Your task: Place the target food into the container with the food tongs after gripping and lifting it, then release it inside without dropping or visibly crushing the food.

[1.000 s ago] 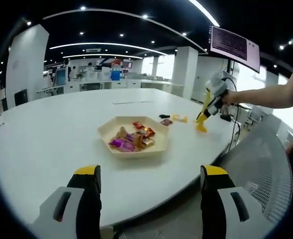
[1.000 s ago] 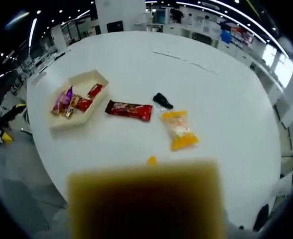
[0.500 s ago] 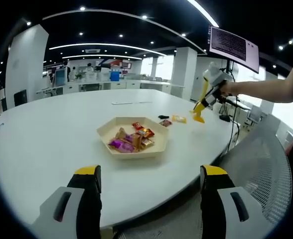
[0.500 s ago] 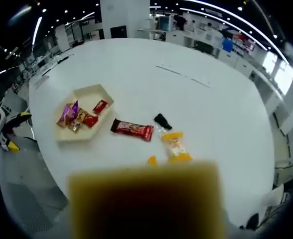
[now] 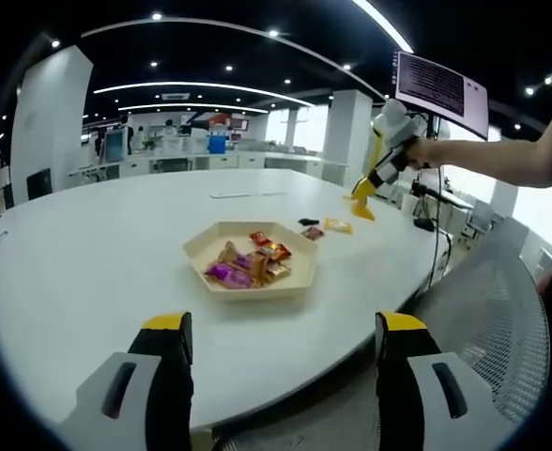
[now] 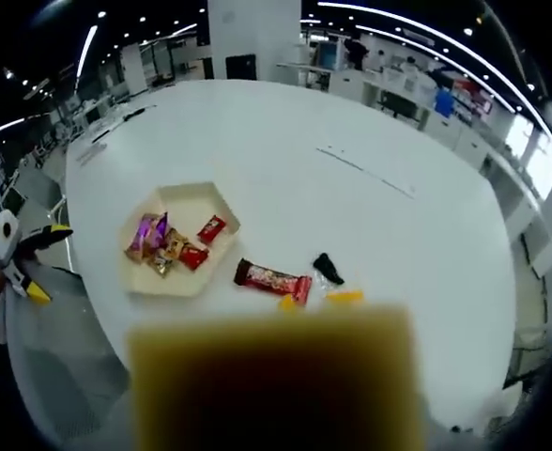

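In the left gripper view, a broad white table point(image 5: 88, 254) with a rounded edge stands in a large office hall with white columns, rows of ceiling lights and a dark monitor point(image 5: 440, 89) hung up at the right. The left tongs point(image 5: 281, 376) rise from the bottom with their two yellow-tipped arms spread wide apart, holding nothing, just off the near table edge. One cream hexagonal tray point(image 5: 251, 258) sits mid-table with several wrapped sweets in it, too small to count surely. Beyond it lie three loose items close together: a red bar point(image 5: 313, 231), a small black piece point(image 5: 308, 221) and a yellow packet point(image 5: 338, 225). The right tongs point(image 5: 363, 199) hang in the air above the table's far right edge, held by a bare arm; whether they are spread or pressed together cannot be told. A grey mesh chair back point(image 5: 497, 310) stands beside the table at right. In the right gripper view, from above, the same tray point(image 6: 184, 240) lies near the table edge, with the red bar point(image 6: 272, 281) just beside it, then the black piece point(image 6: 328, 269) and the yellow packet point(image 6: 344, 297), partly hidden by a blurred tan block at the bottom. Wide bare tabletop stretches beyond them. The left tongs point(image 6: 32, 272) show at the left edge.
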